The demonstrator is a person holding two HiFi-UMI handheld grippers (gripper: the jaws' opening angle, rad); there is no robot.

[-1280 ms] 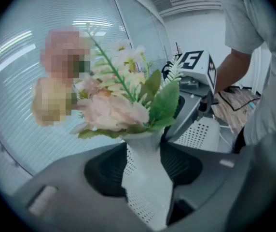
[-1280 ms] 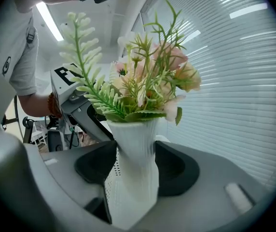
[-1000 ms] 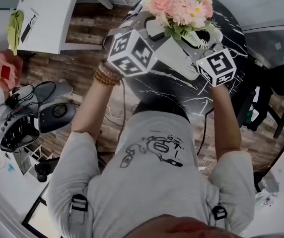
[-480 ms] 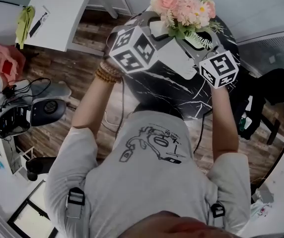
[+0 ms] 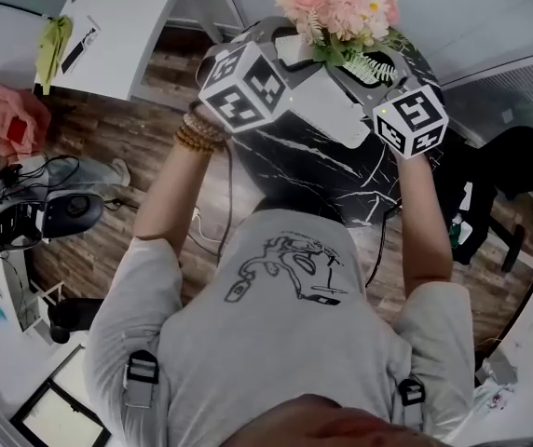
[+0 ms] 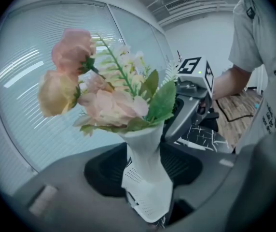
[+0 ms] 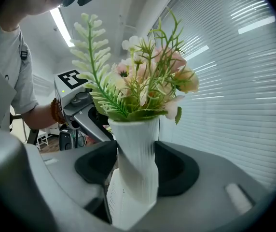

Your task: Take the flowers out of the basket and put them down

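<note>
Status check, flowers (image 5: 336, 12): held up in the air over the far side of the dark marble table (image 5: 322, 170), not resting on anything I can see.

- L tool (image 6: 147, 175): jaws clamped on the white sleeve (image 6: 145, 144) round the stems, one pad on each side.
- R tool (image 7: 135, 178): same, jaws clamped on that sleeve from the opposite side. Bouquet is upright.
- Basket: not found in any view. Nothing surrounds the sleeve except my two tools.

Assessment: take-out part looks done or as good as done, since the bouquet hangs free in both grips. Put-down not yet done, approx. half the job remains.

To do: pick a bare spot on the table, lower, seat the sleeve base, then release both tools.

Risk: narrow base, top-heavy blooms, so it may tip on release.
</note>
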